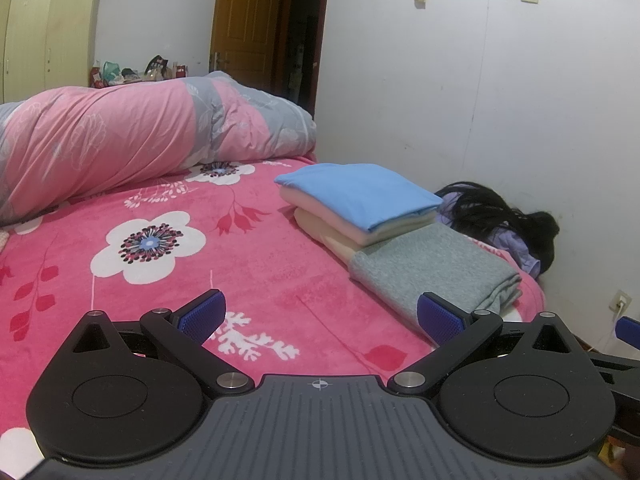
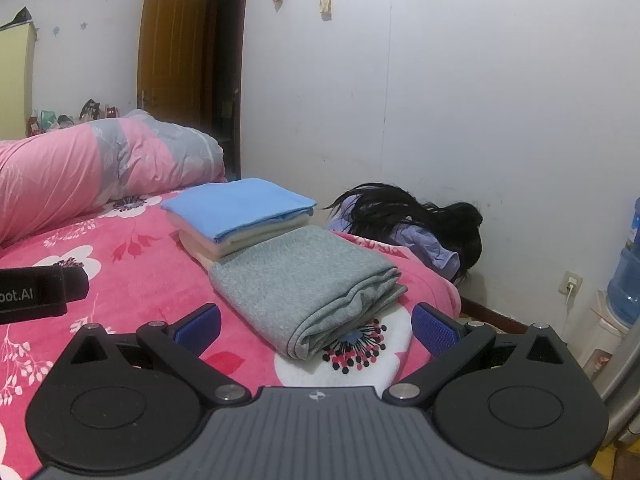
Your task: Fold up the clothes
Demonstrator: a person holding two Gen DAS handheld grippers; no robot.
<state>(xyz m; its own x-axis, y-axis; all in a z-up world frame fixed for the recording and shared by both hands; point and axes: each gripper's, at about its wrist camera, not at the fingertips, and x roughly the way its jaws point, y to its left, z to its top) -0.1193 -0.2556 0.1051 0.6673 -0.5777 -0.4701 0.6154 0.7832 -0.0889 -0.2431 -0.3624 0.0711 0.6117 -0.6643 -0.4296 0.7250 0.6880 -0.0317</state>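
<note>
Pink flowered bedding [image 1: 168,288] covers the bed that serves as the work surface, with a white wall behind it. On it, at about two o'clock in the left wrist view, lies a folded grey garment [image 2: 304,284], its rolled edge facing the grippers. Just beyond it, touching its far end, sits a small stack: a folded blue garment [image 2: 236,204] on top of cream ones [image 2: 244,240]. Everything visible looks already folded, so my guess is that a fold is just finished and the next piece is due.

Both tools hang free. The left gripper [image 1: 318,316] has its jaws spread wide over bare bedding, holding nothing. The right gripper [image 2: 316,326] is likewise spread apart, empty, with the grey garment's near corner lying between its blue pads [image 2: 198,322] without contact.

Farther out, a rolled pink and grey quilt [image 1: 132,136] lies at ten o'clock. At three o'clock a person with long dark hair [image 2: 420,216] bends down beside the bed. Next probably comes fetching an unfolded garment; none shows here.
</note>
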